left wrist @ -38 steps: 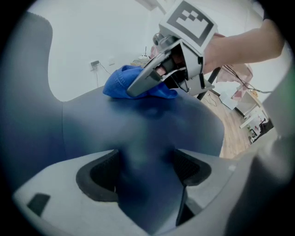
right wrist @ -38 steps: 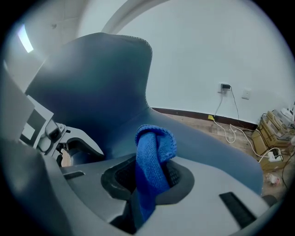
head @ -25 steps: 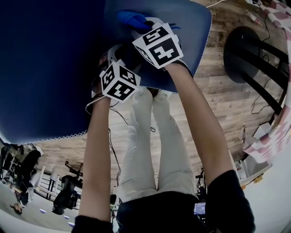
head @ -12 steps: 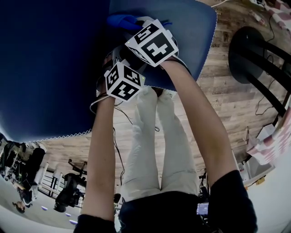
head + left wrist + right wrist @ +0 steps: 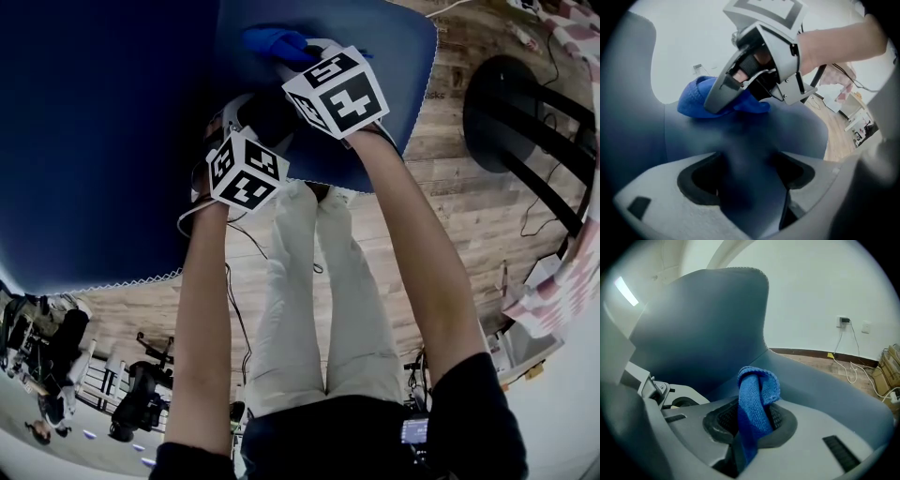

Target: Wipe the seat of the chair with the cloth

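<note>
Between the right gripper's (image 5: 751, 425) jaws sits the cloth (image 5: 757, 392).

The person wears a dark short-sleeved top (image 5: 469, 403) and pale trousers (image 5: 300, 309). The left gripper (image 5: 745, 187) and the right gripper (image 5: 750, 427) have light grey bodies with black pads on the jaws. Each carries a white cube (image 5: 246, 171) with black square markers. Small screws (image 5: 790, 80) dot the right one's bracket, and a thin cable (image 5: 228, 281) runs from the left.
</note>
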Demonstrator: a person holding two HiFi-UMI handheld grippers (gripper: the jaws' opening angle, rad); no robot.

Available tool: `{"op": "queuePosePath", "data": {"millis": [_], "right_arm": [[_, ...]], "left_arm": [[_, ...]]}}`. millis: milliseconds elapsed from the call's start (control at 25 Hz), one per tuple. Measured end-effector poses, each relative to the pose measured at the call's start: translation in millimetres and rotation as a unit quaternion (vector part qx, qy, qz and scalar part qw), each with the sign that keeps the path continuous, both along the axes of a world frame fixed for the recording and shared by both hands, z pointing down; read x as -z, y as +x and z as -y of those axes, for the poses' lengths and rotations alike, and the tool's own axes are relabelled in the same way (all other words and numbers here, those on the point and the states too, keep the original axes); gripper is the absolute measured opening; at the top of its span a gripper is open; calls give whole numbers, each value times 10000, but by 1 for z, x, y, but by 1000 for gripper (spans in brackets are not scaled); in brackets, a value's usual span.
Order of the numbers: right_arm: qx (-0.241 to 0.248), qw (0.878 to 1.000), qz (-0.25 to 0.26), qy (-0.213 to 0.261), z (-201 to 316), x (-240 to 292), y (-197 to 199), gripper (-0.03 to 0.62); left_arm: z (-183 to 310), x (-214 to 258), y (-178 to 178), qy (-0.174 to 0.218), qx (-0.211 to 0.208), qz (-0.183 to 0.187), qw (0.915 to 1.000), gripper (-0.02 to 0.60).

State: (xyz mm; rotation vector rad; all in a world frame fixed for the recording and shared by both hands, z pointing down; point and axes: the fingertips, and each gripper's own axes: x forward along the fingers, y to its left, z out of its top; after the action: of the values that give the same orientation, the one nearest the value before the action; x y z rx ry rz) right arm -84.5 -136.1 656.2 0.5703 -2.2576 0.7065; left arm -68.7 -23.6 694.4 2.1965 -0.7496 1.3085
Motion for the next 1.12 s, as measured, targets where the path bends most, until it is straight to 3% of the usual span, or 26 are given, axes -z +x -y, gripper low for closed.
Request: {"op": "queuePosePath", "data": {"millis": [720, 1120], "right_arm": [[-1023, 9945, -187, -87, 16, -1, 119, 58], [-1151, 9914, -620, 72, 15, -1, 174, 59]], "left_arm": [[1, -2, 1, -16, -18, -34, 10000, 368], [0, -3, 0, -24, -23, -38, 10000, 368]]}}
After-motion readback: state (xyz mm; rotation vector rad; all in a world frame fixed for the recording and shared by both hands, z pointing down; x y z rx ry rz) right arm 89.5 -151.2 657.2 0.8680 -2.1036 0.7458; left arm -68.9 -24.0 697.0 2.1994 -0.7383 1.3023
